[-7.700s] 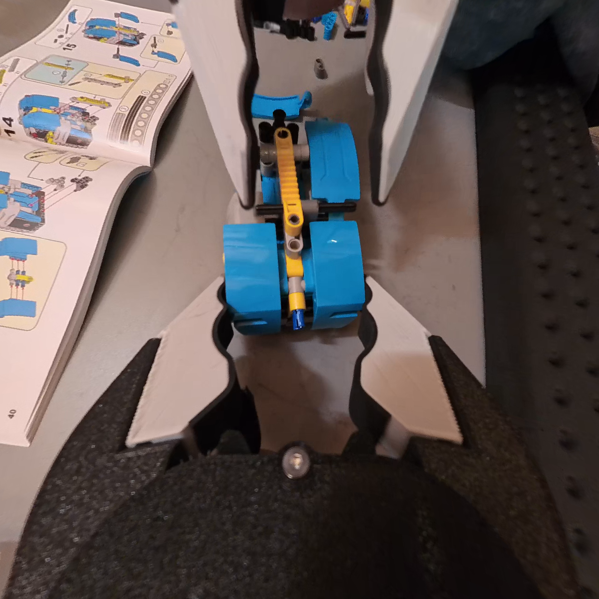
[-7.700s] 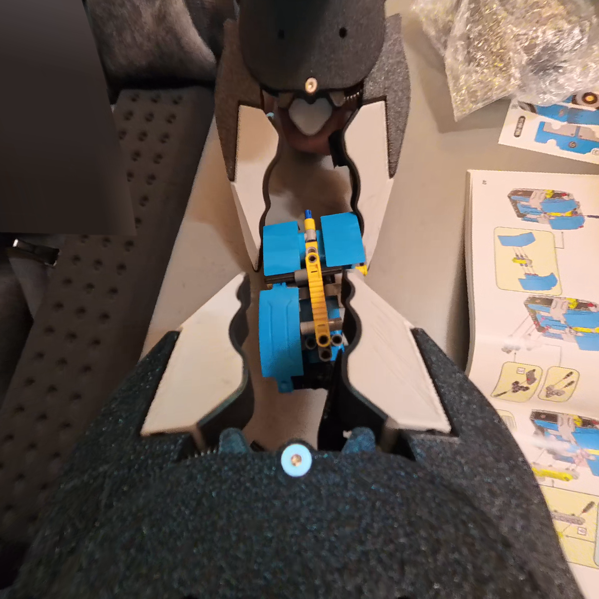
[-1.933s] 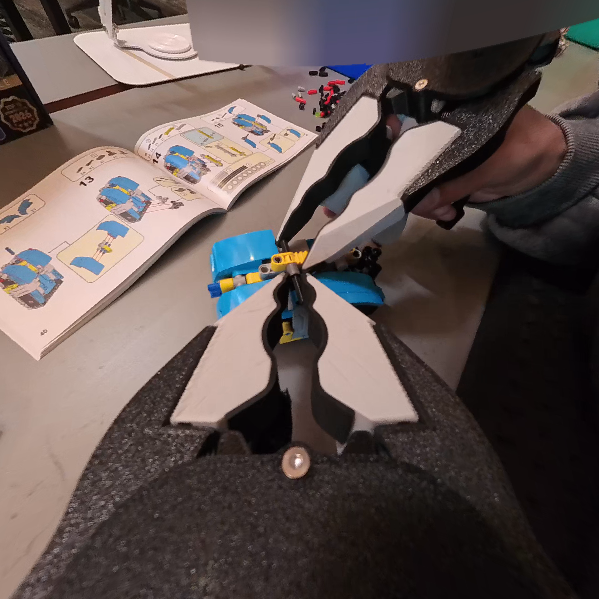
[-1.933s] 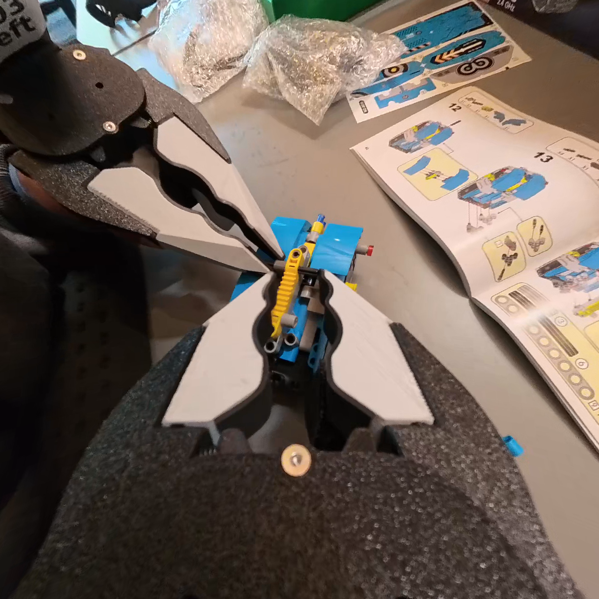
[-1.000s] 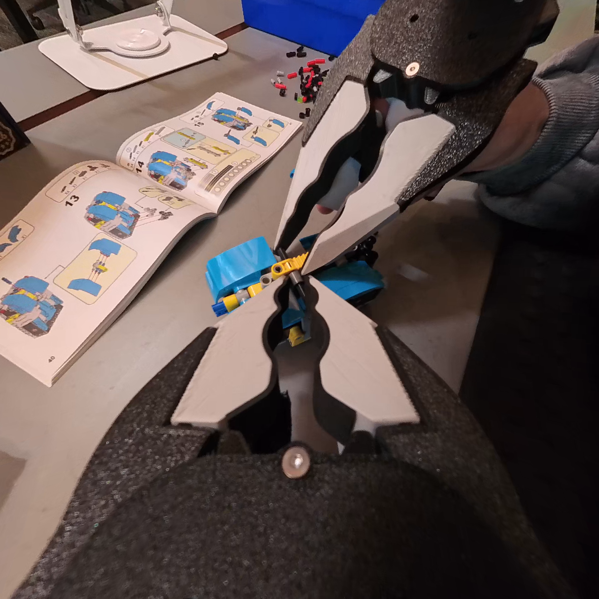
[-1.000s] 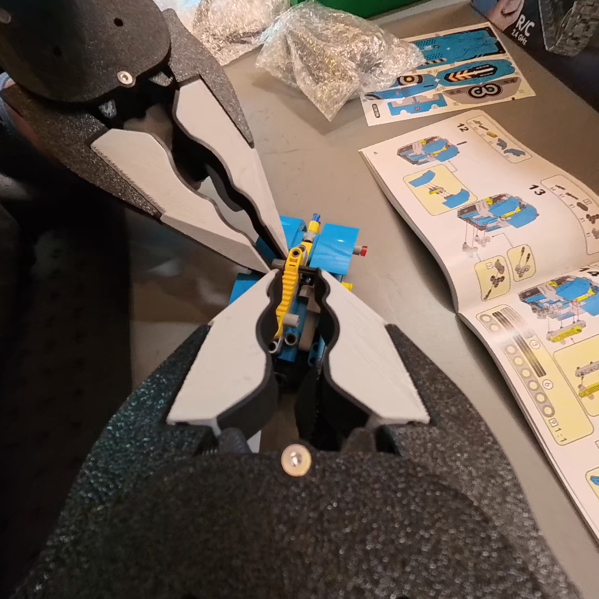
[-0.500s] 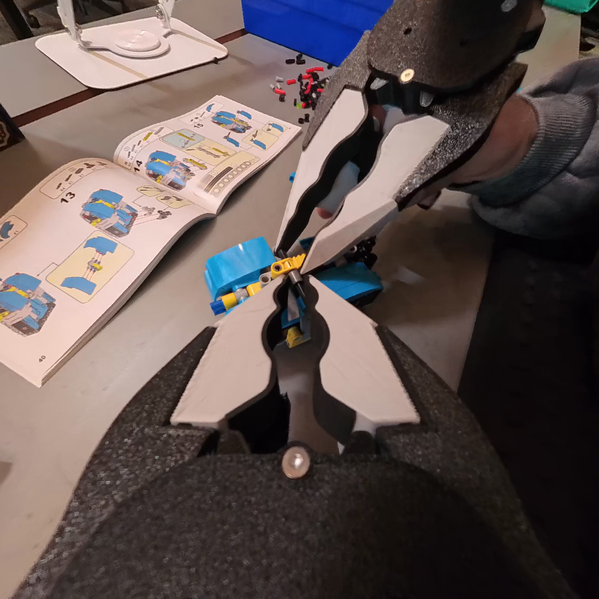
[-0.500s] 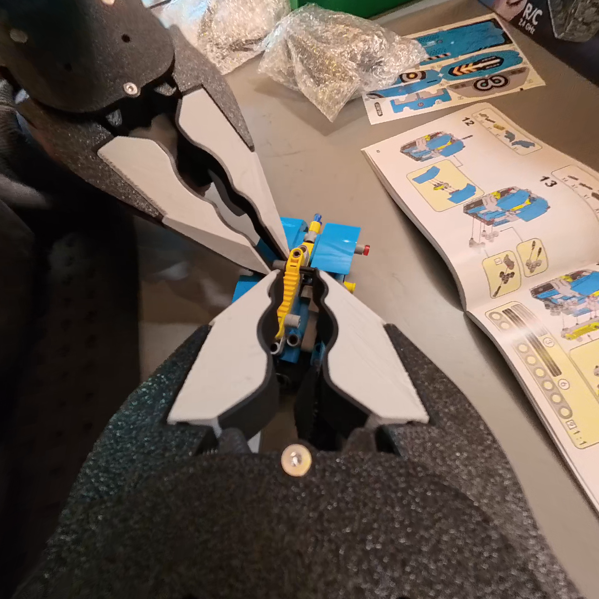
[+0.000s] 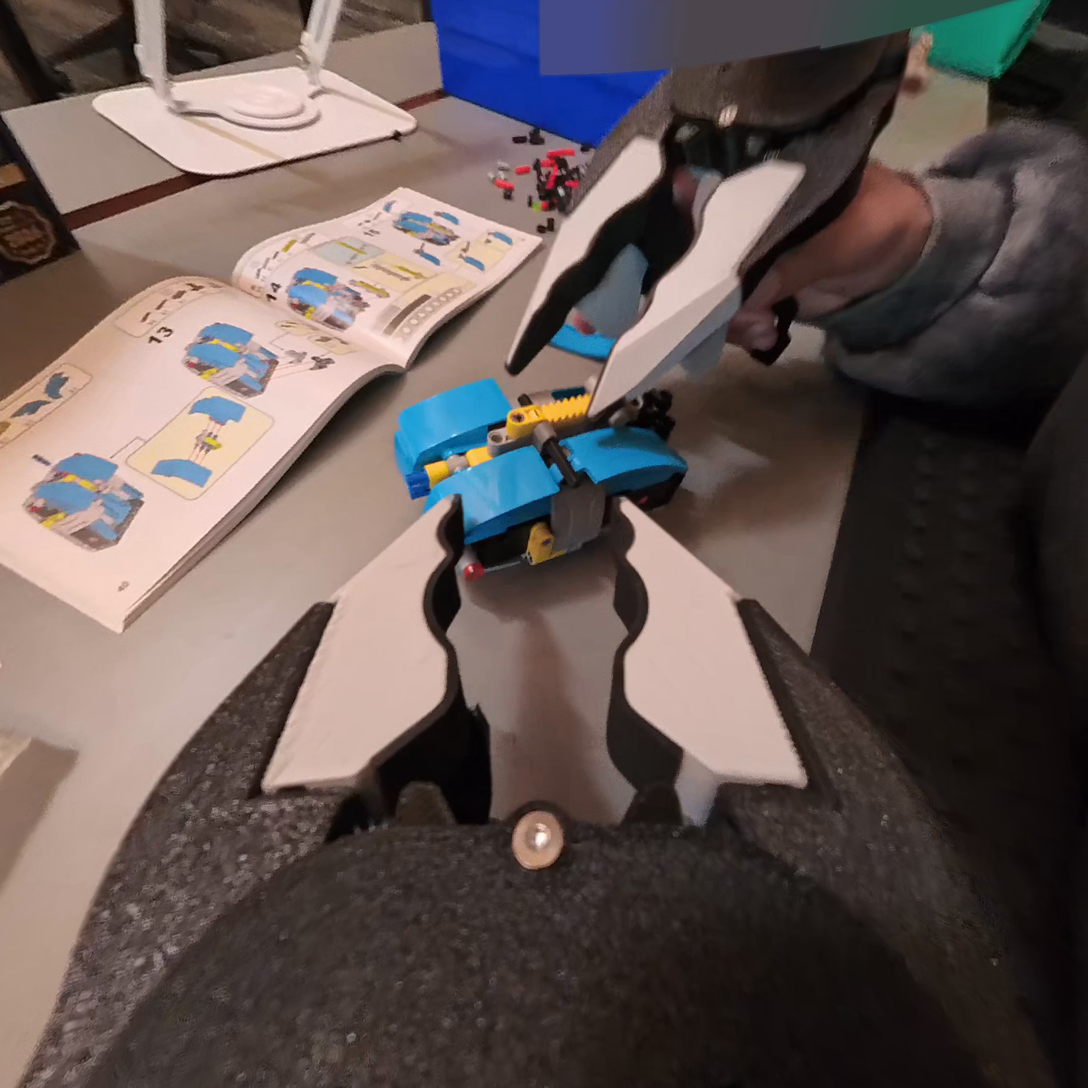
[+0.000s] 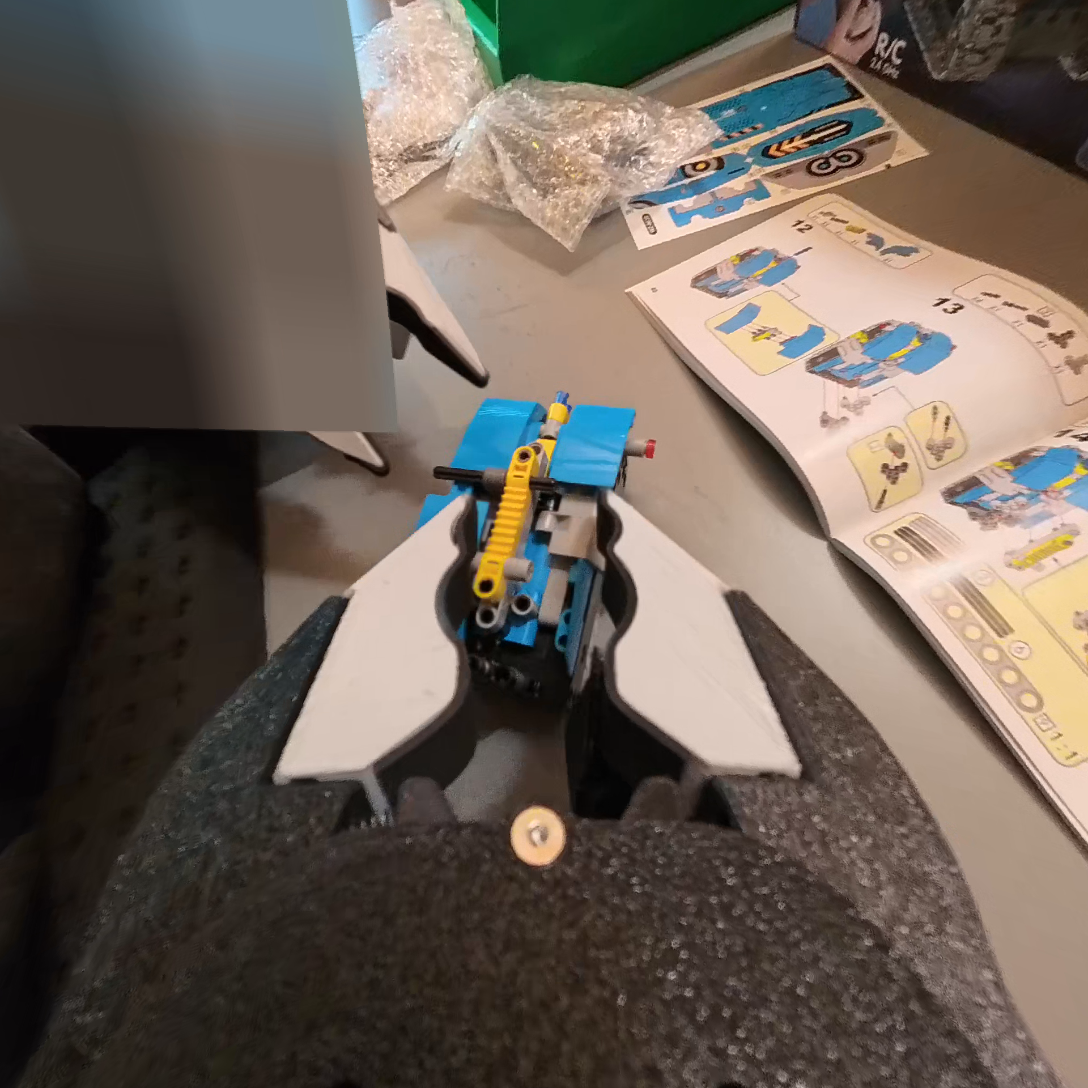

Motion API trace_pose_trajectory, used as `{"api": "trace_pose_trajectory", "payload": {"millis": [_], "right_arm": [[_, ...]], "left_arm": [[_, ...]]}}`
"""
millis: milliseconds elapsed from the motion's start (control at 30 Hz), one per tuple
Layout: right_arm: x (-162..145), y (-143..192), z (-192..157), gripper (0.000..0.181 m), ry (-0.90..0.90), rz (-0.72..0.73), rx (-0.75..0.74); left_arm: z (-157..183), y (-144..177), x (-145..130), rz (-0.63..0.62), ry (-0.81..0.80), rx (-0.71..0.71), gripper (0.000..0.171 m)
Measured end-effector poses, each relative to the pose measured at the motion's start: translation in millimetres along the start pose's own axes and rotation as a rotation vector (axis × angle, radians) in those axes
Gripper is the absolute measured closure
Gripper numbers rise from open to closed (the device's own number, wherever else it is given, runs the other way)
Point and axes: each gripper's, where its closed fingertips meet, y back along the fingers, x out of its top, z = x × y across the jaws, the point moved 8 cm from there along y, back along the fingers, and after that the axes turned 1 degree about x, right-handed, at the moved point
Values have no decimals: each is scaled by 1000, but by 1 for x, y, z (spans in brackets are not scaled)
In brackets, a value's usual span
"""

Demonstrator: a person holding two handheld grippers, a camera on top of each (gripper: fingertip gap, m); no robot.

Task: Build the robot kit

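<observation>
A small blue brick model with a yellow toothed beam and a black cross axle rests on the grey table. My left gripper is open and empty, its tips just short of the model's near side. My right gripper is open and empty, and its fingers straddle the model from above. In the left wrist view the right gripper hovers over the model, one tip near the yellow beam. In the right wrist view the left gripper is partly hidden by a blur patch.
An open instruction booklet lies left of the model. A sticker sheet, plastic bags and a green box lie beyond. Loose small pieces, a blue bin and a white stand base sit farther back. A black dimpled mat borders the table. My right fingertips sit around 5 cm from my left ones.
Both grippers were pinched on the black axle atop the model. Both have opened and drawn back a little. The model sits free on the table.
</observation>
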Motion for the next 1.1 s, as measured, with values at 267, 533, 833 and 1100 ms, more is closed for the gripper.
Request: {"api": "trace_pose_trajectory", "payload": {"millis": [267, 533, 833, 1100], "right_arm": [[6, 3, -30, 139, 114, -96, -170], [4, -10, -55, 144, 140, -176, -249], [9, -23, -56, 156, 260, -350, -461], [4, -22, -57, 158, 262, -358, -413]], "left_arm": [[-32, -20, -10, -120, -281, -145, 100], [-46, -41, 7, -95, -336, -411, 80], [-43, -63, 8, -156, -427, -374, 79], [-36, -64, 6, -136, -422, -248, 79]]}}
